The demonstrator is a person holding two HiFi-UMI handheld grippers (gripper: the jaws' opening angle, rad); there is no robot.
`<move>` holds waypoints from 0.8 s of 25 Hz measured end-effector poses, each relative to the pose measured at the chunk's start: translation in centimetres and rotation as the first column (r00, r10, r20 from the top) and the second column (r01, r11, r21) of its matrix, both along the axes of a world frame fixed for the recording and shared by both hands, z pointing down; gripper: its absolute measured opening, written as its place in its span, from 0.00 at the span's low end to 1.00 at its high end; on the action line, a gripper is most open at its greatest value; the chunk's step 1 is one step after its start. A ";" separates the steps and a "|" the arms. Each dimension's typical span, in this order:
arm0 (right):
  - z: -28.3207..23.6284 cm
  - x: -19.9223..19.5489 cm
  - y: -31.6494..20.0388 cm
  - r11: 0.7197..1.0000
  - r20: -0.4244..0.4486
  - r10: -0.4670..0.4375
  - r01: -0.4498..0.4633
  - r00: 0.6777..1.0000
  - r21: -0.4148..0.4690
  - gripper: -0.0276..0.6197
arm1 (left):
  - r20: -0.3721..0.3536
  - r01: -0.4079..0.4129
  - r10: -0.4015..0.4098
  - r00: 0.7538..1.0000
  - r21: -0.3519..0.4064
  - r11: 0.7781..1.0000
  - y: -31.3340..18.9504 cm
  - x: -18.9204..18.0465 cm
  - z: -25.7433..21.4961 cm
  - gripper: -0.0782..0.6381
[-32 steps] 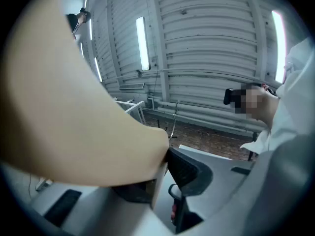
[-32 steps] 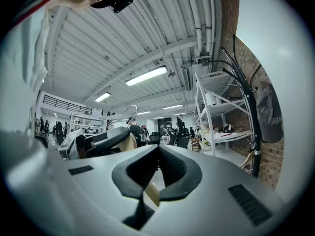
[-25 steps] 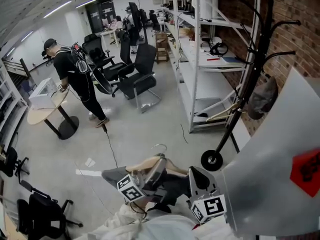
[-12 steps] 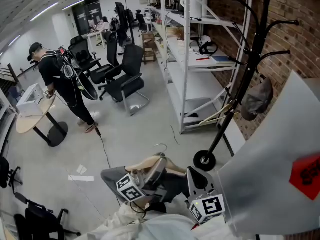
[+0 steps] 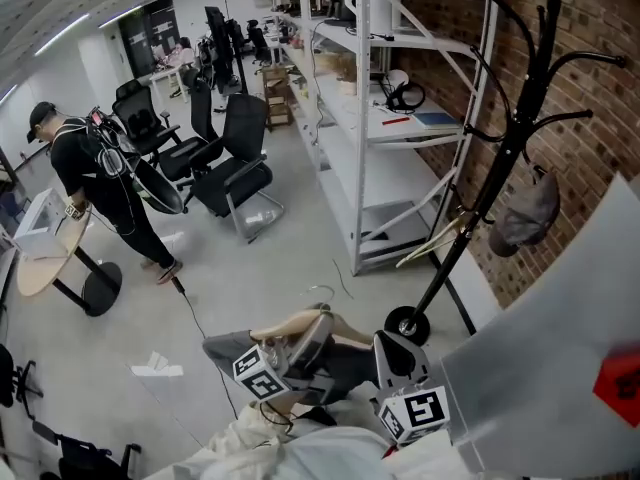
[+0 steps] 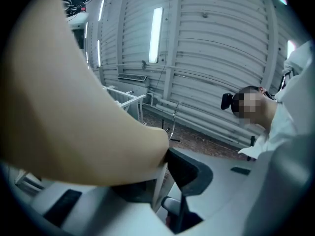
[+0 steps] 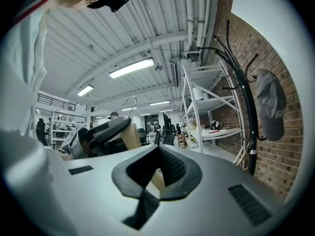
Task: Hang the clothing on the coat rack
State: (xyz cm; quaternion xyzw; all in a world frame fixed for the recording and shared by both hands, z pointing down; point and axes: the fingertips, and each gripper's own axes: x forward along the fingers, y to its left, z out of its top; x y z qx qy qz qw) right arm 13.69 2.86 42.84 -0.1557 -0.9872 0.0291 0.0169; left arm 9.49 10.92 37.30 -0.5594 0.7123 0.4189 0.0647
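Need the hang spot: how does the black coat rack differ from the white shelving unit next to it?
The coat rack is black; the shelving unit is white. The coat rack is one slim pole with curved hooks up top; the shelving unit is a post frame with flat shelves. The coat rack carries a grey cap; the shelving unit holds headphones and small items. Both stand along the brick wall.

Head view looks steeply down; right gripper view, behind its jaws, shares the coat rack (image 5: pixel 510 148).
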 end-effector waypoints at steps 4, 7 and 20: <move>-0.2 -3.9 1.3 1.000 0.003 0.008 -0.008 1.000 -0.003 0.08 | 0.003 -0.013 0.013 1.000 0.006 1.000 1.3 -3.9 -0.3 0.25; -0.1 -6.2 2.3 1.000 0.001 0.017 -0.017 1.000 -0.001 0.08 | -0.002 -0.018 0.018 1.000 0.006 1.000 2.4 -6.5 -0.2 0.25; 0.9 -12.7 5.8 0.996 -0.021 0.092 -0.092 0.996 0.005 0.08 | 0.013 -0.082 0.082 0.997 -0.001 0.997 5.6 -13.3 0.3 0.25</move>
